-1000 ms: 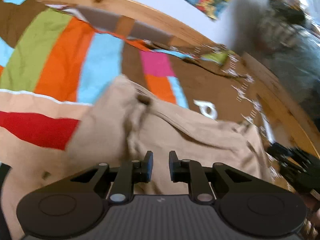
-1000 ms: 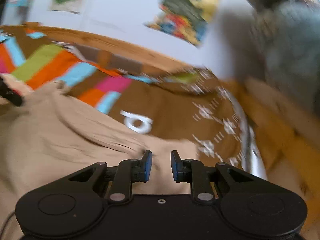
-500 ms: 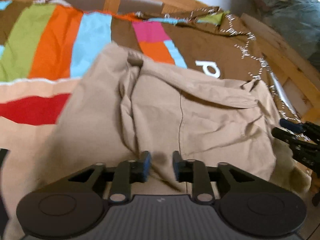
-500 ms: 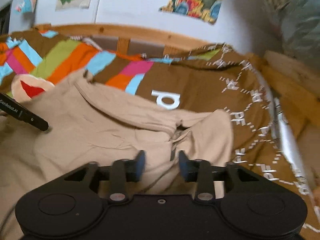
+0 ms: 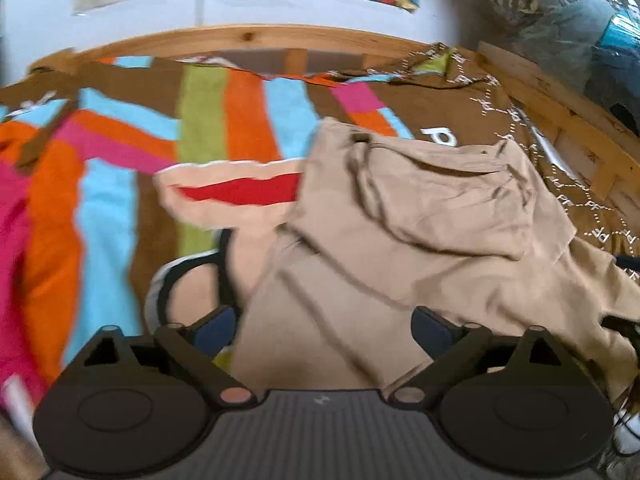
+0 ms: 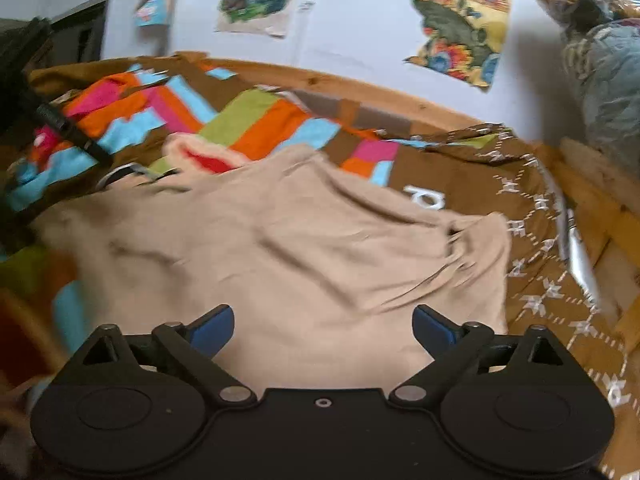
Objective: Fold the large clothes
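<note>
— Where do we find the beige garment (image 5: 420, 240)?

— Crumpled on the striped bedspread (image 5: 100, 200), its long axis running from near us toward the wooden bed frame (image 5: 248, 38), one folded end toward the brown corner.

— And our hand-held grippers?

— We see the left hand-held gripper (image 5: 324, 330) spread wide, grasping nothing; the right hand-held gripper (image 6: 324, 326) likewise released, both above the cloth.
</note>
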### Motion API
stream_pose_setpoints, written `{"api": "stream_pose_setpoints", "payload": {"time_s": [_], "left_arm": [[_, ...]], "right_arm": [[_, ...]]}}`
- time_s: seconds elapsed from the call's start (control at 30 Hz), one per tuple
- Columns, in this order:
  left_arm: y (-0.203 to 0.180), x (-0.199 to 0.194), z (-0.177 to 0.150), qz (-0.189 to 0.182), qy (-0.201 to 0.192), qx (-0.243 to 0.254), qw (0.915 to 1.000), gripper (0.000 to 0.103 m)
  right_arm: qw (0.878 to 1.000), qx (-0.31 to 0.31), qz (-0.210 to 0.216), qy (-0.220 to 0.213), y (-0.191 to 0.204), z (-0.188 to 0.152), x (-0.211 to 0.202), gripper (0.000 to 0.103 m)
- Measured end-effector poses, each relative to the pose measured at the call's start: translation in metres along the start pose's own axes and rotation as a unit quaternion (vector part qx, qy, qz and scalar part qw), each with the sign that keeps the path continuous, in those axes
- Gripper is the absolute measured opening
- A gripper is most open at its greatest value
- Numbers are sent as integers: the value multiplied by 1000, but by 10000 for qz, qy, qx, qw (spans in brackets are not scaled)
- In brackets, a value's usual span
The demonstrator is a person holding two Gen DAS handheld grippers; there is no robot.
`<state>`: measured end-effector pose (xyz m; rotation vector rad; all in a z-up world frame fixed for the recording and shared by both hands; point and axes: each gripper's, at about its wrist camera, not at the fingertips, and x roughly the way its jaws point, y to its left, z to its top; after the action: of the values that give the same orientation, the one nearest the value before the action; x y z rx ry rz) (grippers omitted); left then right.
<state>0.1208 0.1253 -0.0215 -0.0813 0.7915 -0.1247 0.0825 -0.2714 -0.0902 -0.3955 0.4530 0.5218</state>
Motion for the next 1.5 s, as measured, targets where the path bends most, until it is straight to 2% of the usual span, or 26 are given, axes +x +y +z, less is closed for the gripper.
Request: {"api": "stream_pose_setpoints", "payload": {"time_s": [0.07,0.17,0.27,0.37,0.43,0.5,0.57,0.6,0.63,0.7,0.87,0.9,0.97,1.03,1.17,1.27,1.3,1.37,1.5], "left_arm": [[15,-3,-4,76,151,-189,9997,98],[43,6,-5,-93,599,-636,9961,97],[70,24,-7,-201,1350,-1030,9853,90],[85,38,-17,-510,1952,-1352,9701,86],[86,44,-24,-481,2234,-1360,9640,85],[83,45,-29,-499,2364,-1321,9613,83],[79,42,-31,-592,2444,-1275,9594,68],[77,40,-31,-690,2528,-1280,9565,48],[74,38,-31,-715,2567,-1290,9552,40],[68,30,-26,-701,2534,-1206,9572,26],[51,0,-6,-878,2200,-977,9666,16],[50,-8,-2,-933,2092,-1088,9673,11],[50,-23,9,-1093,1857,-1378,9667,8],[48,-41,26,-1385,1435,-1665,9657,6],[38,-72,61,-2146,519,-2156,9512,5],[22,-81,85,-2570,37,-2462,9345,5],[16,-82,94,-2682,-75,-2562,9286,1],[2,-80,109,-2802,-256,-2671,9217,1],[-27,-70,131,-2861,-269,-2683,9195,0]], "right_arm": [[10000,1,56,68,13,-9,-12,98],[9997,58,58,222,20,-21,-27,98],[9995,161,-35,274,17,-33,-42,99],[9984,450,-162,293,9,-46,-56,101],[9972,646,-193,337,4,-53,-59,101],[9962,770,-193,354,1,-60,-63,101],[9960,798,-187,357,0,-65,-65,101],[9960,791,-181,368,0,-67,-65,101],[9961,775,-169,376,0,-69,-65,101],[9962,761,-145,393,1,-73,-64,101],[9960,729,-26,512,4,-80,-57,101],[9958,746,9,523,4,-82,-56,101],[9957,759,59,530,4,-83,-54,101],[9958,718,98,557,5,-85,-53,101],[9962,641,154,575,8,-84,-52,101],[9960,702,178,532,8,-82,-52,101],[9961,705,178,491,9,-80,-53,101],[9969,715,172,295,11,-76,-56,101],[9966,721,248,-304,16,-61,-63,101]]}}
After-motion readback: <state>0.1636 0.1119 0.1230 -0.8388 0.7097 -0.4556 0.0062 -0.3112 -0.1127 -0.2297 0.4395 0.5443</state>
